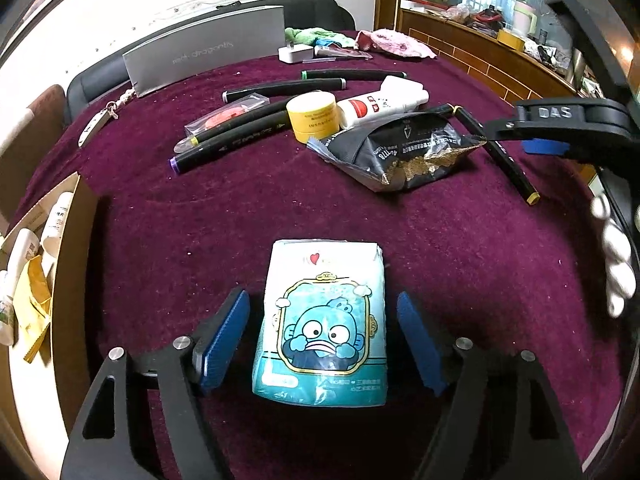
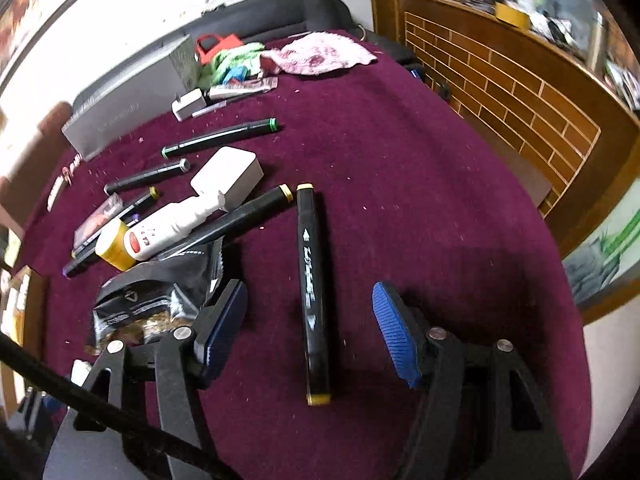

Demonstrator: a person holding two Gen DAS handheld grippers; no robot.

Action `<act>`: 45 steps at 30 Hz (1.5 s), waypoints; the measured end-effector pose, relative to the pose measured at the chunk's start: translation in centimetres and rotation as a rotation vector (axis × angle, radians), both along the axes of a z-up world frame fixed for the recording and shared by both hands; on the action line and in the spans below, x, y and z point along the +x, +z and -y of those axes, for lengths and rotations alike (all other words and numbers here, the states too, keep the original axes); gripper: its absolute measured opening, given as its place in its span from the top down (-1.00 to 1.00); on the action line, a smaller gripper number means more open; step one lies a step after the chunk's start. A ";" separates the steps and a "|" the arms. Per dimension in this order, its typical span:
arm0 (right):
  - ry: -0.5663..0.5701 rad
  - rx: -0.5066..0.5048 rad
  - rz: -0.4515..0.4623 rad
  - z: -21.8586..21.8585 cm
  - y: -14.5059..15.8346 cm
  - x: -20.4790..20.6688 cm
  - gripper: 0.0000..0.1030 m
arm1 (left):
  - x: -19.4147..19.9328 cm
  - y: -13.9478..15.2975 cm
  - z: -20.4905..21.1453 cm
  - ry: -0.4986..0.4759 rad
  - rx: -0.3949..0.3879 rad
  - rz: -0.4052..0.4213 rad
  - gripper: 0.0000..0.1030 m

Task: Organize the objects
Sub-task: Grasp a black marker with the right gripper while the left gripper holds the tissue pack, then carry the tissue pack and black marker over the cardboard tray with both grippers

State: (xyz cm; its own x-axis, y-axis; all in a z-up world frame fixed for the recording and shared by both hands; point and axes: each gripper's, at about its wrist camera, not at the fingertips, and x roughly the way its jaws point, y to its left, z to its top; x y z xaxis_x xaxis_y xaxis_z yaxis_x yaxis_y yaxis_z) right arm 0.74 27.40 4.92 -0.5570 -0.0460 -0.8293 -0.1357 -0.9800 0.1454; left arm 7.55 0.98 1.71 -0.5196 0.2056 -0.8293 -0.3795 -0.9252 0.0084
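Observation:
A blue tissue pack (image 1: 322, 322) with a cartoon fish lies on the maroon tablecloth (image 1: 180, 220). My left gripper (image 1: 322, 336) is open, its blue pads on either side of the pack, not touching it. My right gripper (image 2: 308, 328) is open around a black marker with yellow ends (image 2: 313, 292), which lies lengthwise between the pads. The right gripper also shows at the right edge of the left wrist view (image 1: 560, 128). Several more black markers (image 1: 236, 136), a yellow jar (image 1: 314, 116), a white bottle (image 1: 380, 106) and a black foil pouch (image 1: 400, 148) lie mid-table.
A cardboard box (image 1: 60, 264) holding white tubes and a yellow packet stands at the table's left edge. A grey box (image 1: 208, 48), a white charger (image 1: 295, 54) and cloths (image 1: 394, 42) lie at the far side. A brick-patterned counter (image 2: 516, 108) stands on the right.

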 end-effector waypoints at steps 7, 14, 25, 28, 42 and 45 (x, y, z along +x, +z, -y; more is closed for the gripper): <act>0.053 0.082 0.058 1.0 -0.6 -2.0 0.05 | 0.0 -0.1 -0.2 -0.015 0.000 0.007 -0.55; 0.055 0.109 0.118 1.1 -1.6 -3.5 0.40 | -0.2 -0.5 -0.7 -0.041 -0.003 0.022 -0.80; 0.028 0.100 0.112 0.6 -1.4 -2.7 0.76 | -0.1 0.5 0.9 -0.006 0.065 -0.016 0.26; 0.021 0.031 0.092 -0.2 -0.8 -1.3 0.76 | 0.4 0.9 1.4 0.004 0.074 -0.034 0.27; 0.103 -0.222 0.026 0.9 1.8 6.2 0.76 | 4.4 4.3 3.2 0.033 0.091 -0.152 0.26; 0.146 -0.254 0.010 2.5 2.5 7.5 0.76 | 4.9 5.0 4.1 0.051 0.100 -0.174 0.26</act>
